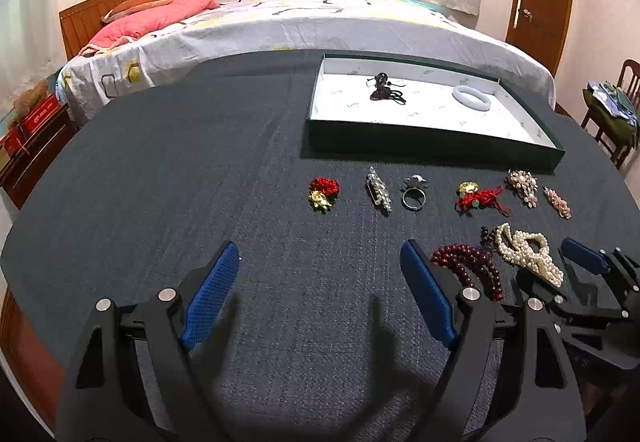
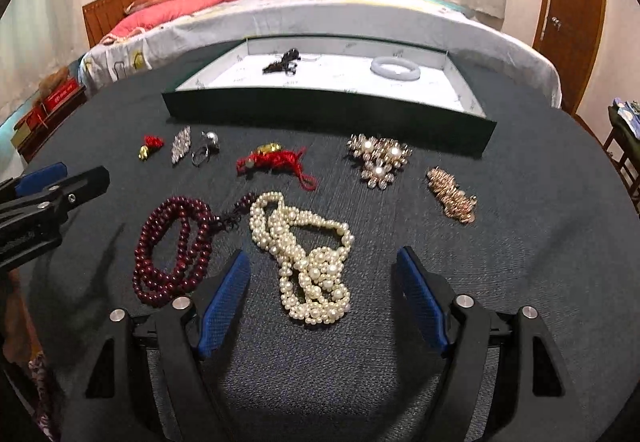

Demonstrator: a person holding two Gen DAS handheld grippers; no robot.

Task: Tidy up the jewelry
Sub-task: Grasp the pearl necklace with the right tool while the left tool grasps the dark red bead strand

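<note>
Right gripper (image 2: 322, 298): jaws apart, nothing pressed between the 2 blue pads; in the right wrist view it sits at the lower middle of the frame.
Pearl necklace (image 2: 306, 256): heaped on the dark cloth (image 2: 520, 262), its lower end lying between the right gripper's fingertips without touching either pad (the upper loops reach past the tips, toward frame centre).
Dark red bead string (image 2: 172, 246): just left of the pearls, beside the outer side of the left-hand pad.
Left gripper (image 1: 320, 286): jaws wide apart over bare cloth, holding nothing; the dark red beads lie just right of its right-hand pad.
Tray (image 2: 332, 110): upper middle of the right wrist view, holding a white bangle (image 2: 395, 67) and a dark tangled piece (image 2: 285, 63).
Small pieces: 1 row between tray and necklaces, including a red knotted charm (image 2: 276, 161), a ring (image 2: 205, 152) and a pearl brooch (image 2: 378, 158).
</note>
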